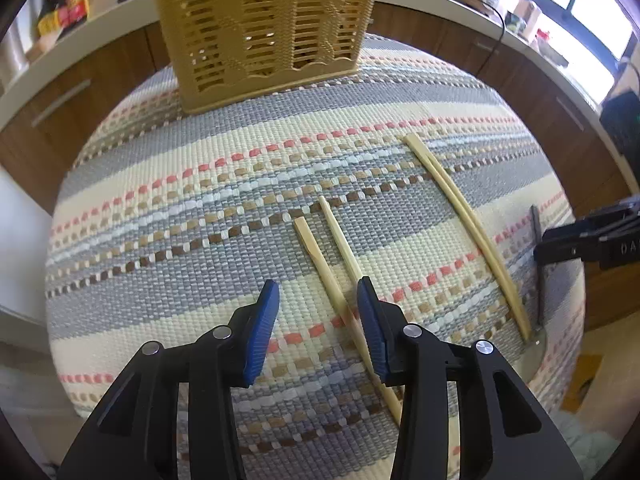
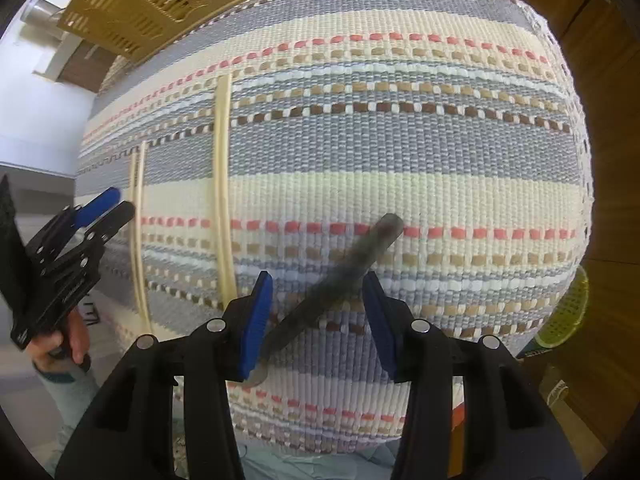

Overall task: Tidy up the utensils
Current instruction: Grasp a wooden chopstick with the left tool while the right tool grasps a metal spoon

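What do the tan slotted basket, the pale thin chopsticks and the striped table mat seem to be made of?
Tan slotted basket: probably moulded plastic, matte; its slots are even and its base edge is wavy.
Pale thin chopsticks: likely bamboo or light wood, unvarnished; plain yellowish sticks.
Striped table mat: woven fabric, perhaps cotton; a coarse ribbed weave shows.

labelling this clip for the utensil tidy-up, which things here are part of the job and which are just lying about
Part of the job:
- near chopstick pair, between the open left tongs
- far chopstick pair
- dark utensil handle, between the open right tongs
- slotted basket

Just lying about:
- striped woven mat
- counter clutter
- black cable
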`<state>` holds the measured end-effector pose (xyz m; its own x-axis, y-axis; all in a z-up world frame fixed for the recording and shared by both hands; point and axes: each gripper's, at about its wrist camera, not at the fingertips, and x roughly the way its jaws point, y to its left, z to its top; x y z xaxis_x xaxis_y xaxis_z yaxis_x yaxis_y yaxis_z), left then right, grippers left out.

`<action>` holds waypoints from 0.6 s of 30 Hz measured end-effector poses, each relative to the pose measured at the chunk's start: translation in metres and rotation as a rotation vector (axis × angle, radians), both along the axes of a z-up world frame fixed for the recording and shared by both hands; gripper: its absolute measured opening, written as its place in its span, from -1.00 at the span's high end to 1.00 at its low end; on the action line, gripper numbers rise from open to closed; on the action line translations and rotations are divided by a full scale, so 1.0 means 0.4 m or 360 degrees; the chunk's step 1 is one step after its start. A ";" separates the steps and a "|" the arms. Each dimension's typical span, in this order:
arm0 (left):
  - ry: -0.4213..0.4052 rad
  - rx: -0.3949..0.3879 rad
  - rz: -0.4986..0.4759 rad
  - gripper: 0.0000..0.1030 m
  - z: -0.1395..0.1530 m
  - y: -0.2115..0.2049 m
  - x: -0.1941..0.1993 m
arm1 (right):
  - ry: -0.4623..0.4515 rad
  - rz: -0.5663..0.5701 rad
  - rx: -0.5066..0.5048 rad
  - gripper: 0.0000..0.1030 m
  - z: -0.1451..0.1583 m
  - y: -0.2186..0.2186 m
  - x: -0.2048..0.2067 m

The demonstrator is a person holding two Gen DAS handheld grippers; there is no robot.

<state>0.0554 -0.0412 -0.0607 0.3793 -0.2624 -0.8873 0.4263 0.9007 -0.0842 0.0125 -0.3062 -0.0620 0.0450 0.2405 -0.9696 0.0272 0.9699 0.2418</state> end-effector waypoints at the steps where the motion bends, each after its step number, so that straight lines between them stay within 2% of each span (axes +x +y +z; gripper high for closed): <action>1: -0.0005 0.0016 -0.0004 0.28 0.001 -0.004 0.000 | -0.0014 0.0006 -0.0037 0.16 0.001 0.009 -0.001; 4: 0.0003 0.0041 -0.0009 0.28 0.002 -0.016 0.004 | -0.0064 0.0046 -0.0144 0.25 0.003 0.046 -0.001; 6: 0.0007 0.0078 -0.0021 0.28 -0.002 -0.039 0.010 | -0.0108 0.0124 -0.0242 0.41 0.006 0.085 -0.004; 7: 0.0003 0.0096 -0.0028 0.28 -0.002 -0.043 0.010 | -0.0137 0.0173 -0.0267 0.56 0.009 0.103 -0.008; 9: -0.0012 0.0129 -0.0042 0.29 -0.002 -0.051 0.008 | -0.0176 0.0261 -0.0302 0.67 0.011 0.135 -0.015; 11: -0.0028 0.0165 -0.0062 0.37 -0.004 -0.061 0.005 | -0.0241 0.0345 -0.0333 0.77 0.017 0.166 -0.020; 12: -0.0032 0.0178 -0.0075 0.49 -0.006 -0.068 0.007 | -0.0260 0.0368 -0.0346 0.91 0.018 0.176 -0.022; 13: -0.0032 0.0188 -0.0096 0.69 -0.005 -0.071 0.005 | -0.0284 0.0402 -0.0356 0.99 0.022 0.188 -0.023; 14: -0.0028 0.0195 -0.0108 0.77 -0.005 -0.073 0.005 | -0.0300 0.0428 -0.0356 0.99 0.026 0.197 -0.021; 18: -0.0009 0.0185 -0.0133 0.82 -0.006 -0.067 0.002 | -0.0271 0.0415 -0.0310 0.99 0.035 0.203 -0.016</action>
